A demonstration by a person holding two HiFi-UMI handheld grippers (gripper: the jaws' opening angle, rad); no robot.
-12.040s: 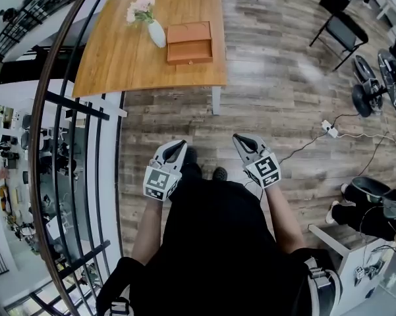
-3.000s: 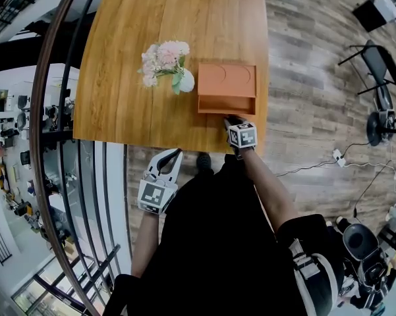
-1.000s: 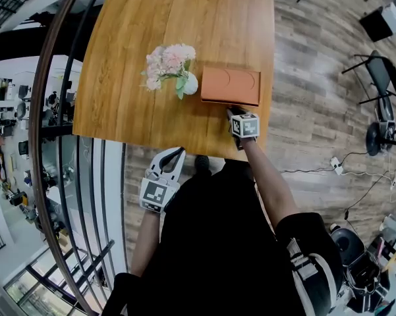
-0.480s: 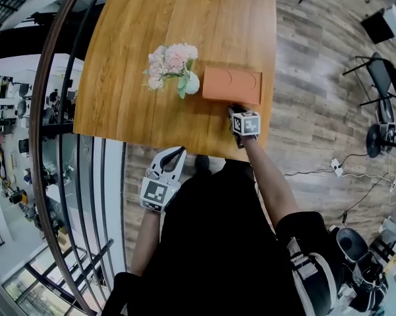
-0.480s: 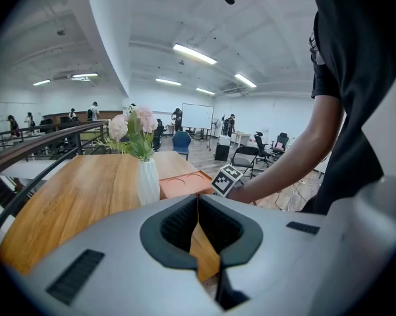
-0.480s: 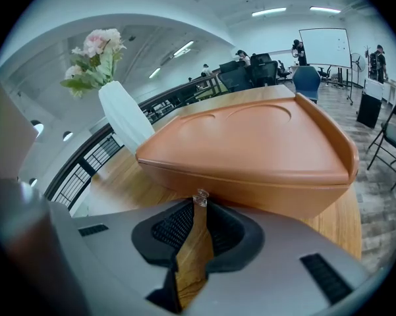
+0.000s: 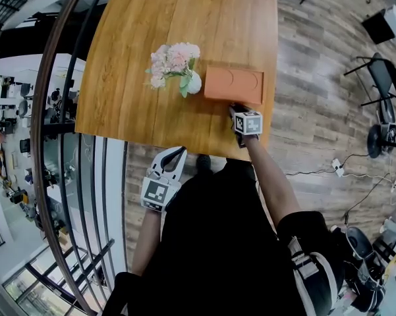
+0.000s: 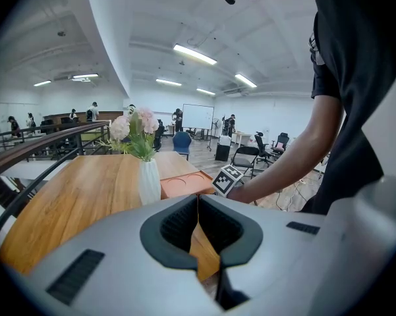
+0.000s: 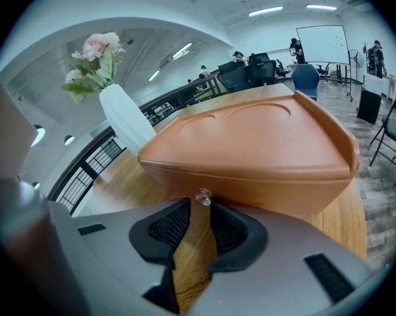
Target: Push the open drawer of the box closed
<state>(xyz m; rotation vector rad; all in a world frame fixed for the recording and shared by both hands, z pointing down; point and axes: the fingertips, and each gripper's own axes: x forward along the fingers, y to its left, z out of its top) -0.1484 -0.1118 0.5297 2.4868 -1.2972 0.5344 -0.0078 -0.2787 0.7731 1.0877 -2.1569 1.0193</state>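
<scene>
The orange box (image 7: 234, 85) lies near the right front corner of the wooden table (image 7: 145, 38). Its drawer front sits flush with the body, and only a thin seam shows in the right gripper view (image 9: 250, 147). My right gripper (image 7: 234, 108) is against the middle of that front. Its jaws stand almost together (image 9: 199, 207), with the small clear knob (image 9: 203, 197) caught at their tips. My left gripper (image 7: 176, 152) hangs shut and empty below the table's near edge, by my hip (image 8: 198, 199).
A white vase of pink flowers (image 7: 192, 82) stands touching the box's left end. A black railing (image 7: 85, 176) runs along the table's left and front. Folding chairs (image 7: 382, 71) and a cable are on the plank floor to the right.
Three seconds ago the drawer stuck out toward me; my right gripper has pushed it in. Over the last second the gripper and box have hardly moved. The left gripper stayed still.
</scene>
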